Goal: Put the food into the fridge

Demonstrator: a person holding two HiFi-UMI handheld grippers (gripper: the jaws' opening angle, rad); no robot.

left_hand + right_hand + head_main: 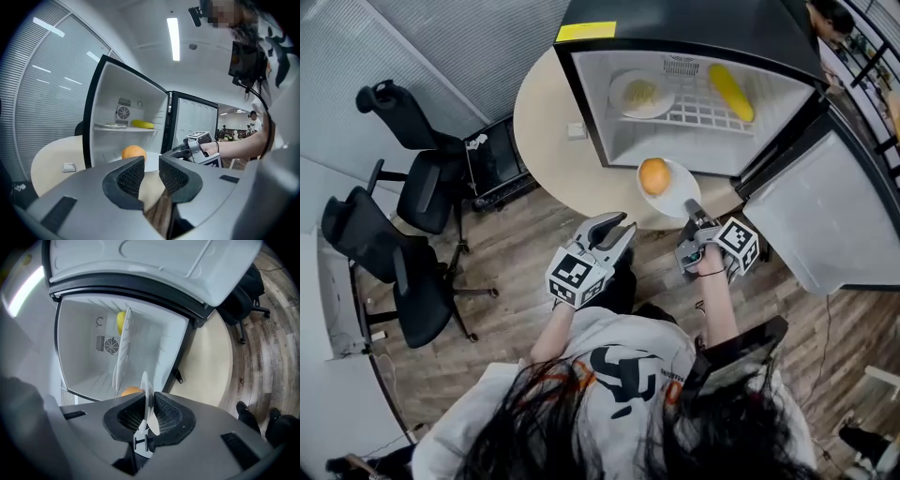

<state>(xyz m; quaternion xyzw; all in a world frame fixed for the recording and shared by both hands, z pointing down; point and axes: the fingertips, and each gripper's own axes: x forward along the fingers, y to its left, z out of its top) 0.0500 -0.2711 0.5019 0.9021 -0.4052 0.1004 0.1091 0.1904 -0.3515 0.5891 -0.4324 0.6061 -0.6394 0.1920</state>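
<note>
An orange (654,175) lies on a white plate (676,196) held in the air in front of the open mini fridge (694,103). My right gripper (690,215) is shut on the plate's near rim; in the right gripper view the plate's edge (145,390) stands between the pads, with the orange (131,391) beyond. My left gripper (615,228) hangs open and empty just left of the plate, and its view shows the orange (133,152) past its jaws. On the fridge's wire shelf (698,114) rest a second plate (640,93) and a yellow food (731,91).
The fridge stands on a round beige table (544,122) with a small white item (577,130) on it. The fridge door (830,206) swings open to the right. Two black office chairs (422,187) and a black box (494,161) stand at the left on the wood floor.
</note>
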